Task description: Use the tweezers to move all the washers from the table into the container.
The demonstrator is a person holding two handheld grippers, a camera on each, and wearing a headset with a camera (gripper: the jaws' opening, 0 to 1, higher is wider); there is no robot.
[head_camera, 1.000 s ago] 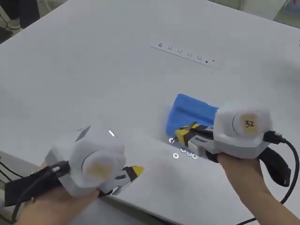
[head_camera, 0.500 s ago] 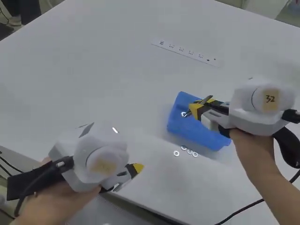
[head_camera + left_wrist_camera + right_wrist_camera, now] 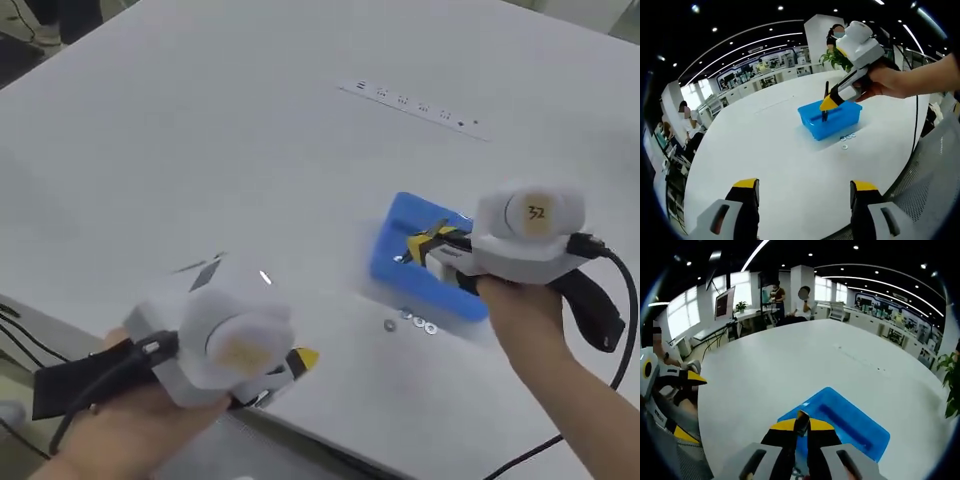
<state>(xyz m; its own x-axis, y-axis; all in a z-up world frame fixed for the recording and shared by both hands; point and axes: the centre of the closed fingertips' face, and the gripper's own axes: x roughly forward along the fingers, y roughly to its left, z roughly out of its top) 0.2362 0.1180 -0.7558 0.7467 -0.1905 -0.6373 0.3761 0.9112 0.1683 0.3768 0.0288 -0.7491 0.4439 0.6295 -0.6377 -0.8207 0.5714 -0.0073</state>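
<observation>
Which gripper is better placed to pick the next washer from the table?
Right. The right gripper holds the tweezers over the container, beside the washers; the left gripper is open, empty, farther away.

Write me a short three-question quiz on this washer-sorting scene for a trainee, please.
1. On the table, where do the washers lie relative to the blue container?
2. The tweezers held in the right tongs point down into: A) the blue container, B) the washers, C) the bare table.
3. True or false: the left tongs are open and empty.
Key: 1. Just outside it, on the side nearer the person. 2. A. 3. True.
</observation>
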